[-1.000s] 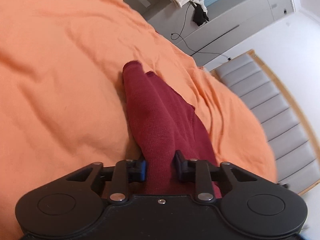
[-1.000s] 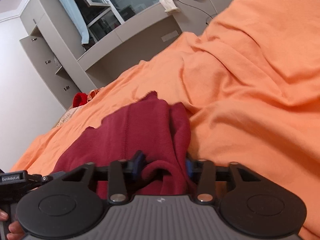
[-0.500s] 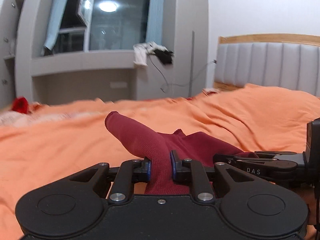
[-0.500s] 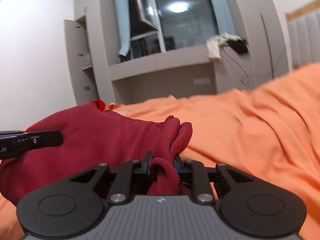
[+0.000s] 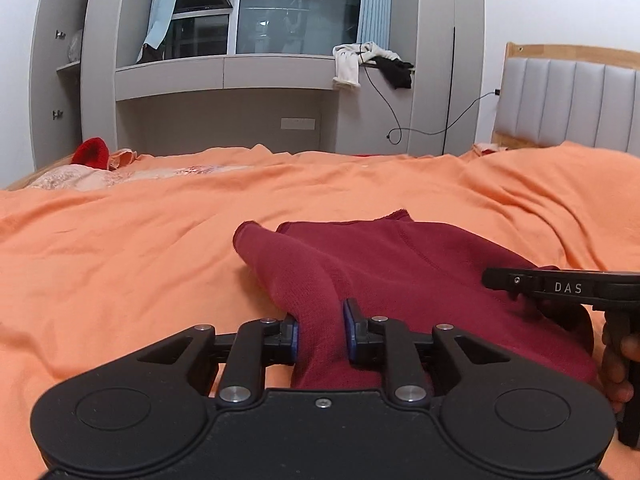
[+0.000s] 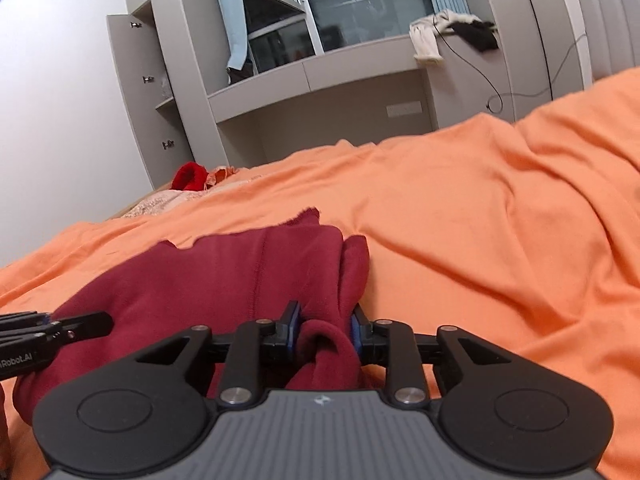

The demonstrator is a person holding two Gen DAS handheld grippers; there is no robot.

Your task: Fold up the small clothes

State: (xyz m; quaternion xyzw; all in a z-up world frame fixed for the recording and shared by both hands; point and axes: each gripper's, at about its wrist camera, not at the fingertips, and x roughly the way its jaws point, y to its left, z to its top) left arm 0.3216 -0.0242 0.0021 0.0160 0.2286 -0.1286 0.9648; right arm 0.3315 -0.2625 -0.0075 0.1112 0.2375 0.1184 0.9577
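at the far left of the bed, a bright red item is seen beside a pale patterned cloth, close to the grey cabinet. the orange bedspread is spread, creased, over the whole bed. the dark red garment is laid on the bedspread in the near middle, bunched into folds. the left hand-held gripper is closed on a narrow, sleeve-like fold at the garment's left side; the cloth is pinched between the blue-padded fingers and is carried forward from them in a ridge. the right hand-held gripper is closed on a rolled lump of the same garment at its right edge, the cloth being squeezed between the two pads. each gripper is seen from the side in the other's view: the right one lies over the garment's right part, with a hand on its grip, and the left one reaches in over the garment's left part. behind the bed, a window is set over a grey ledge, on which white and black clothes are draped. a padded headboard is seen at the far right.
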